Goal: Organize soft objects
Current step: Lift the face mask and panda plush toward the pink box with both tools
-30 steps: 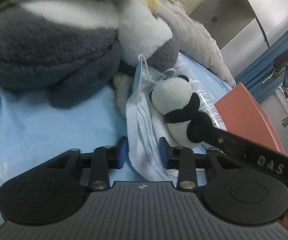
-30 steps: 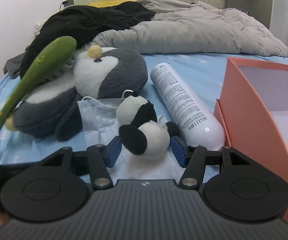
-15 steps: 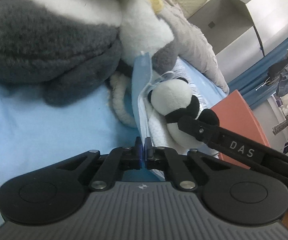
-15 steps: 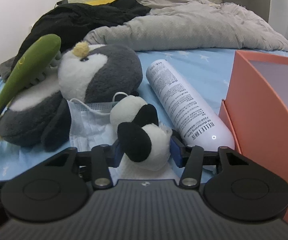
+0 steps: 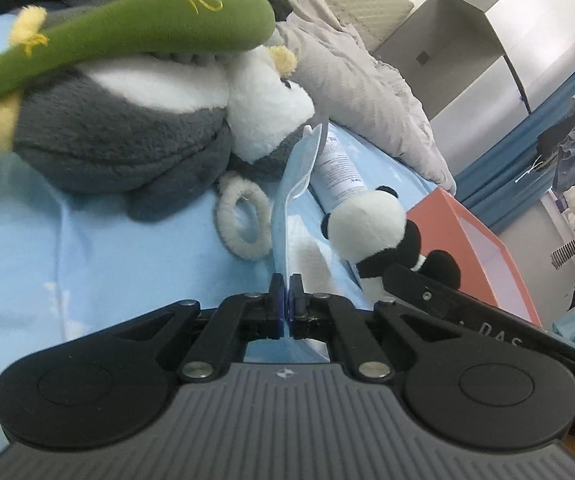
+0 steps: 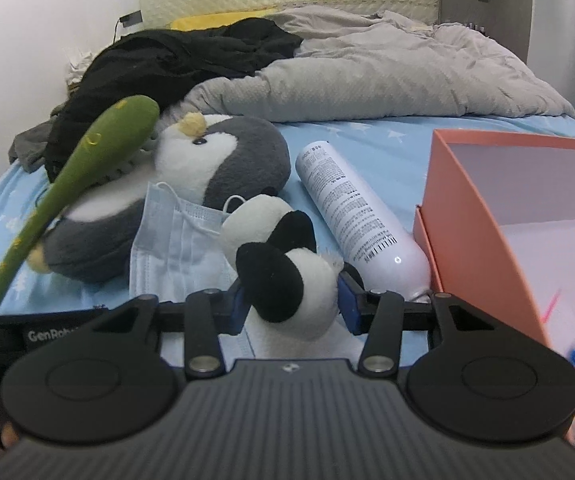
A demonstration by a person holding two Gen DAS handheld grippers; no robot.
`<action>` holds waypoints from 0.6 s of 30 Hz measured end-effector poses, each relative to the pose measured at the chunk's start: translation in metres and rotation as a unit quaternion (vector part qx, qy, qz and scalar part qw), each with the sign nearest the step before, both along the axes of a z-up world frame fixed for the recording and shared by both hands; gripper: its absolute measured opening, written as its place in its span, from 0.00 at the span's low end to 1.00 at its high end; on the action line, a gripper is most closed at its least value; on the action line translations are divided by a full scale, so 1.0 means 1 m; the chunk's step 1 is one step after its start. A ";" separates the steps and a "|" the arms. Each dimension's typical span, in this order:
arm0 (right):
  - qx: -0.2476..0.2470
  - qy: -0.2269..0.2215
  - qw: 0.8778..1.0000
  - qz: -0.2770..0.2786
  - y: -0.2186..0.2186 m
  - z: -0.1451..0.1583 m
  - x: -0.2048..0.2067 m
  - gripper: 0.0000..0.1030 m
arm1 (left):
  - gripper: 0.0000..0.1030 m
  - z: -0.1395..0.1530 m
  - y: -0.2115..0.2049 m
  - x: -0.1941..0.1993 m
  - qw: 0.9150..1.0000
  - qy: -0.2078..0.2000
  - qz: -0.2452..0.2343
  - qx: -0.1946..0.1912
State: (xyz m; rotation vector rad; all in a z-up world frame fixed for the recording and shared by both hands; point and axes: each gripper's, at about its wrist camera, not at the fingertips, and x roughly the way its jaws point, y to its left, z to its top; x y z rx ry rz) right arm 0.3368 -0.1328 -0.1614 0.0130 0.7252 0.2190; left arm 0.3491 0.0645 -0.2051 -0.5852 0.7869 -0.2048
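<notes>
The panda plush (image 6: 283,268) sat squeezed between the pads of the right tool (image 6: 290,307), gripped by its soft body so it could be carried, probably to the orange box (image 6: 483,240) just right of that tool. The left tool (image 5: 286,309) was pinched fully together on an edge of the blue face mask (image 5: 293,184), which rose ahead of it off the bed (image 5: 99,248). Beyond both lay the grey penguin plush (image 5: 127,136), with a green plush (image 5: 127,28) resting on it.

Black-and-white panda (image 6: 283,264), pale-blue mask (image 6: 167,248) — star-dotted blue sheet (image 6: 375,140), orange box (image 6: 475,216).
</notes>
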 end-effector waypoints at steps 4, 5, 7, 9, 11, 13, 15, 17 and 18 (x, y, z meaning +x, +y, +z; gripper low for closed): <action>0.006 -0.003 1.000 -0.003 -0.004 0.011 -0.023 0.47 | 0.02 0.017 0.002 -0.024 1.000 -0.006 0.003 0.008; 0.007 -0.003 1.000 -0.003 -0.005 0.014 -0.029 0.47 | 0.02 0.021 0.000 -0.029 1.000 -0.006 0.004 0.010; 0.009 -0.001 1.000 -0.002 -0.007 0.017 -0.042 0.47 | 0.02 0.027 0.004 -0.047 1.000 -0.008 0.002 0.016; 0.010 0.001 1.000 -0.003 -0.009 0.019 -0.054 0.47 | 0.02 0.033 0.003 -0.061 1.000 -0.008 0.002 0.017; 0.014 0.004 1.000 -0.006 -0.012 0.021 -0.066 0.47 | 0.02 0.040 0.000 -0.074 1.000 -0.010 -0.001 0.018; 0.016 0.003 1.000 -0.007 -0.015 0.023 -0.078 0.48 | 0.02 0.044 -0.002 -0.086 1.000 -0.011 -0.004 0.020; 0.014 0.002 1.000 -0.009 -0.017 0.025 -0.089 0.48 | 0.02 0.047 -0.006 -0.096 1.000 -0.007 -0.005 0.026; 0.020 0.006 1.000 -0.011 -0.020 0.026 -0.099 0.47 | 0.02 0.050 -0.011 -0.103 0.999 -0.005 -0.009 0.040; 0.022 0.007 1.000 -0.011 -0.021 0.027 -0.103 0.48 | 0.02 0.052 -0.013 -0.107 0.999 -0.003 -0.009 0.045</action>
